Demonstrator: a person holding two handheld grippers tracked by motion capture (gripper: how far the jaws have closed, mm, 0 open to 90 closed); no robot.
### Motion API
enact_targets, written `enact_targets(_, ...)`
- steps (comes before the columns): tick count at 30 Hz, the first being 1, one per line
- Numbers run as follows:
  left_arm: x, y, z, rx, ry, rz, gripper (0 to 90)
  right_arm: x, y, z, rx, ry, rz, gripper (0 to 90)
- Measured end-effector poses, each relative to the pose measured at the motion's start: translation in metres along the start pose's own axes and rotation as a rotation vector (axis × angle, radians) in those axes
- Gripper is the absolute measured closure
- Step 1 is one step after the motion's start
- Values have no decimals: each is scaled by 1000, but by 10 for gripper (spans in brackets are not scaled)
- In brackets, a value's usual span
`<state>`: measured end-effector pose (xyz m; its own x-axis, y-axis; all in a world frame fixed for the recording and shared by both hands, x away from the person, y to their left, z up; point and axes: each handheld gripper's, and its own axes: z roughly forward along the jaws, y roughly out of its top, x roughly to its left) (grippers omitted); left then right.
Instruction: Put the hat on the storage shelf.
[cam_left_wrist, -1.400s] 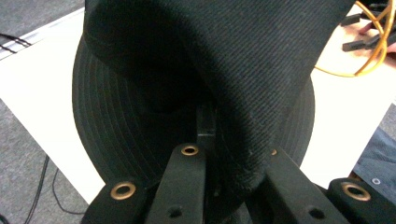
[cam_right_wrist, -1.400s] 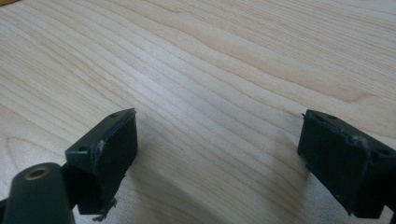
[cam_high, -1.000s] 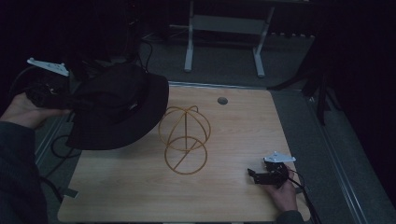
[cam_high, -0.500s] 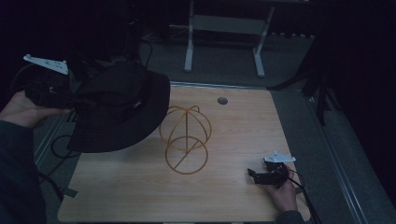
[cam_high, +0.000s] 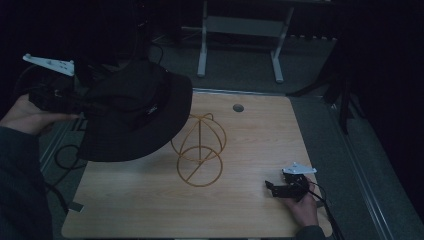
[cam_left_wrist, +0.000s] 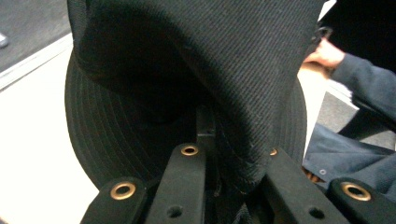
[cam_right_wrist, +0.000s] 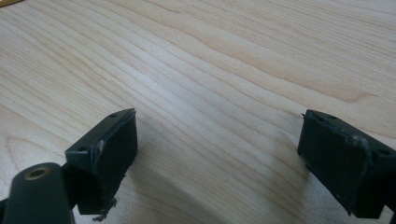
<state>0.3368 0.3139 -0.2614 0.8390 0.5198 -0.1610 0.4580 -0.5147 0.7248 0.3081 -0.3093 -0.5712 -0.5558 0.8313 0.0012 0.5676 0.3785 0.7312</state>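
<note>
From the high view, my left tongs (cam_high: 75, 102) are up off the bench (cam_high: 150, 200), out past its far left corner, clenched on the brim of a black bucket hat (cam_high: 135, 112) — the hat hangs in the air over that corner, tilted, its brim overlapping the near side of the wire stand (cam_high: 200, 150). The stand, gold wire with a ring base, sits near the middle of the bench. My right tongs (cam_high: 272, 187) rest near the right end of the near edge, well apart from the stand.

In the left gripper view, the hat's black twill (cam_left_wrist: 224, 70) is pinched between my jaws, the stitched brim spreading behind it.

In the right gripper view, my right tongs (cam_right_wrist: 217, 149) are spread wide — bare wood grain of the bench (cam_right_wrist: 210, 60) between the jaws.
</note>
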Motion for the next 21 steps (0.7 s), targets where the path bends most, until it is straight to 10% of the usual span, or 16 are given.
enact_targets(21, -25, 40, 41, 31, -38, 99, 880, 0, 0, 0, 0, 0, 0, 118)
